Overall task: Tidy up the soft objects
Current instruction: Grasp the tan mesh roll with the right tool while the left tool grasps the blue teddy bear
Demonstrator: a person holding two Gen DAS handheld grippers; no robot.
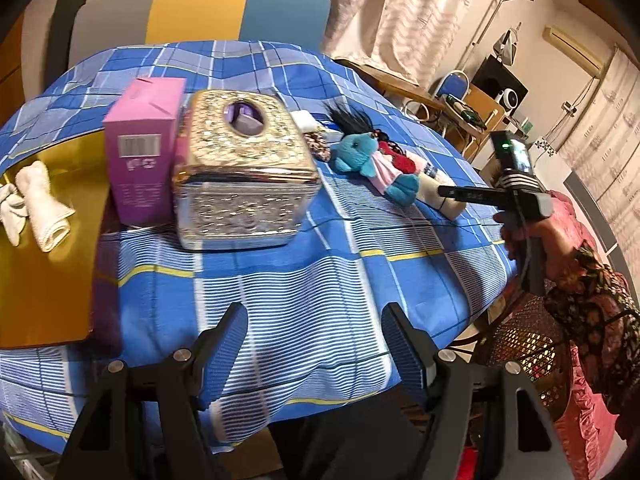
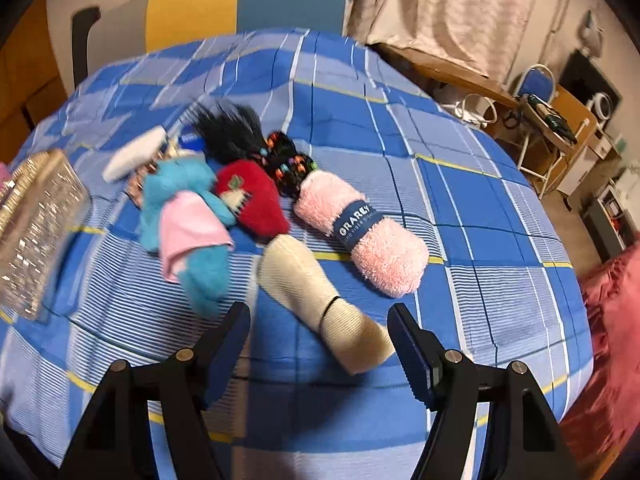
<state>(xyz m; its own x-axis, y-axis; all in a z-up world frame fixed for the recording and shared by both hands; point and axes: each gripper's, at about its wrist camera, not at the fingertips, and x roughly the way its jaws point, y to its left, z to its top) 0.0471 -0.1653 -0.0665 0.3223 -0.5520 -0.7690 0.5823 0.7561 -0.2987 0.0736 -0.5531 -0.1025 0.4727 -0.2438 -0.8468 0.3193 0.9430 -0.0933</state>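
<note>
On the desk (image 2: 460, 184), under a blue checked cloth, the soft things lie in a loose cluster. The cream sock roll (image 2: 320, 300) lies nearest the right hand-held gripper (image 2: 320, 344), its long axis running from far left to near right, with its near end between the spread fingertips; whether they touch it cannot be told. A thin black band circles it near that end. The pink towel roll (image 2: 368, 236) lies just to its right on a nearly parallel line, far end toward the black hair ties (image 2: 290, 164). Its dark paper band reads "ORARE", the rest cut off. The blue plush toy (image 2: 188, 216), wearing a pink dress, lies to the left with its head far and its feet near. A red plush piece (image 2: 252, 200) sits between the toy and the towel roll, touching both the toy and the sock roll. A tuft of black hair (image 2: 228, 128) fans out at the far side of the cluster.

The left hand-held gripper (image 1: 316, 344) hangs over bare cloth at the near edge, its fingers apart and holding nothing. Beyond it stands a silver embossed tissue box (image 1: 244, 172) with an oval opening in its top. A pink carton (image 1: 144, 152) stands upright against its left side, barcode facing near; the print is too small to read. Further left, a gold tray (image 1: 44, 280) carries a rolled white cloth (image 1: 40, 204).
</note>
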